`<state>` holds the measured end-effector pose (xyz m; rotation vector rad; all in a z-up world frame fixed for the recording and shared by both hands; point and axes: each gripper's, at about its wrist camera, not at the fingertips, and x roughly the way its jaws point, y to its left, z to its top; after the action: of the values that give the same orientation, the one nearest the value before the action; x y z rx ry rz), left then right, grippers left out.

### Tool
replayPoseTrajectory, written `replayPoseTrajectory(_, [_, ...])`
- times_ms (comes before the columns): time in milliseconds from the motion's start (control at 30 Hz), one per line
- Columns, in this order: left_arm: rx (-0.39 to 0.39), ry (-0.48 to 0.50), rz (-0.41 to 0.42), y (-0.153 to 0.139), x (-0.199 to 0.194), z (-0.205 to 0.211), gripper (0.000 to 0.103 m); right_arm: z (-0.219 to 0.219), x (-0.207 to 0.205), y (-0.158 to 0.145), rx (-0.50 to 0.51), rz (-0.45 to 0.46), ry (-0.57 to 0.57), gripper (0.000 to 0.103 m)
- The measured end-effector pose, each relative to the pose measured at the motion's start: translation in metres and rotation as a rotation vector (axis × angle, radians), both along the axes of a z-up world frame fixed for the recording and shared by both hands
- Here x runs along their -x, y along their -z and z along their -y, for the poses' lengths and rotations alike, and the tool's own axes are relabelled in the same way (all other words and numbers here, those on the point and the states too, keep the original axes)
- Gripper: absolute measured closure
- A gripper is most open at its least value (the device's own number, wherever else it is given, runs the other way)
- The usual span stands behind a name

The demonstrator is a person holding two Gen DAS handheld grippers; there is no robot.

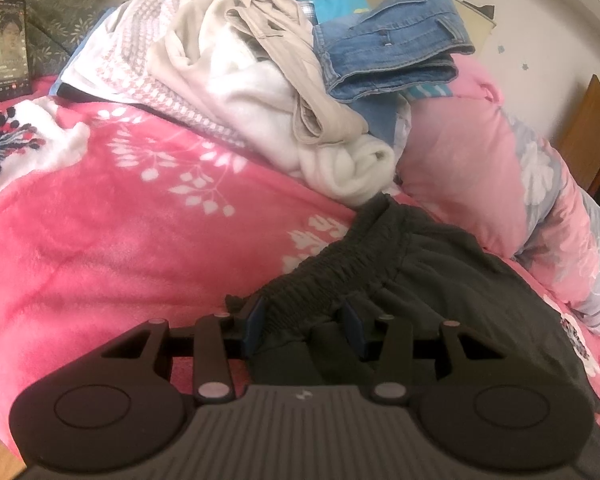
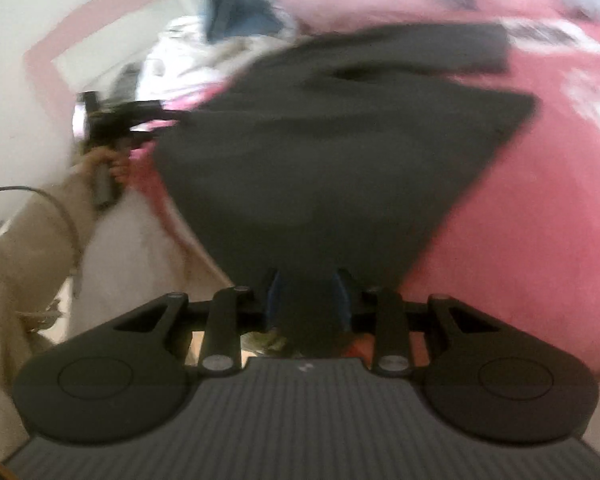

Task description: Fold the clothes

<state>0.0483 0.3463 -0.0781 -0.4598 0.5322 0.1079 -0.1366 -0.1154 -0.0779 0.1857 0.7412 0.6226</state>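
Observation:
A pair of black shorts (image 1: 440,276) with an elastic waistband lies on the pink flowered blanket (image 1: 120,220). My left gripper (image 1: 305,322) is shut on the waistband edge, with cloth bunched between its blue pads. My right gripper (image 2: 308,300) is shut on a corner of the same black shorts (image 2: 340,148), which stretch away from it in a taut triangle. The right wrist view is blurred by motion. The left gripper (image 2: 156,122) shows there too, at the far left edge of the shorts, held in a hand.
A heap of unfolded clothes (image 1: 260,80), white, beige and blue denim (image 1: 392,44), lies at the back of the bed. A pink pillow (image 1: 480,152) sits to the right. A phone (image 1: 10,48) leans at the far left.

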Motion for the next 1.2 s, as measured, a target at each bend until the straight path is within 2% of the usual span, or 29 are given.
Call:
replayPoseTrajectory(100, [-0.003,0.002,-0.001,0.0,0.001,-0.001,0.058,-0.026,-0.015,-0.003,-0.06,0.035,-0.119,0.072])
replayPoseTrajectory(200, [0.006,0.007,0.002,0.001,0.002,-0.003,0.058,-0.045,-0.033,0.011,-0.072,-0.012,-0.194,0.072])
replayPoseTrajectory(300, [0.021,0.007,0.007,0.001,0.003,-0.005,0.058,-0.042,-0.041,0.039,-0.033,-0.141,-0.162,0.072])
replayPoseTrajectory(400, [0.024,0.006,0.008,0.001,0.002,-0.005,0.056,-0.031,-0.03,0.06,-0.017,-0.262,-0.112,0.072])
replayPoseTrajectory(467, [0.02,0.007,0.009,0.0,0.002,-0.004,0.054,-0.027,-0.016,0.065,-0.017,-0.288,-0.105,0.071])
replayPoseTrajectory(567, [0.01,0.006,0.008,0.0,0.001,-0.002,0.053,-0.03,-0.005,0.059,-0.029,-0.269,-0.112,0.07])
replayPoseTrajectory(667, [0.01,0.009,0.011,0.0,0.002,-0.002,0.053,-0.043,-0.006,0.039,-0.006,-0.167,-0.146,0.07])
replayPoseTrajectory(867, [0.046,0.006,0.034,0.0,0.008,-0.008,0.053,-0.077,-0.008,-0.006,0.135,0.12,-0.277,0.068])
replayPoseTrajectory(967, [0.055,0.003,0.042,0.0,0.01,-0.01,0.053,-0.093,-0.012,-0.015,0.238,0.253,-0.347,0.064])
replayPoseTrajectory(1067, [0.06,-0.003,0.044,0.0,0.013,-0.011,0.053,-0.11,-0.023,-0.01,0.346,0.315,-0.418,0.064])
replayPoseTrajectory(1200, [0.062,-0.02,0.044,0.001,0.018,-0.013,0.052,-0.131,-0.036,-0.004,0.355,0.354,-0.518,0.064])
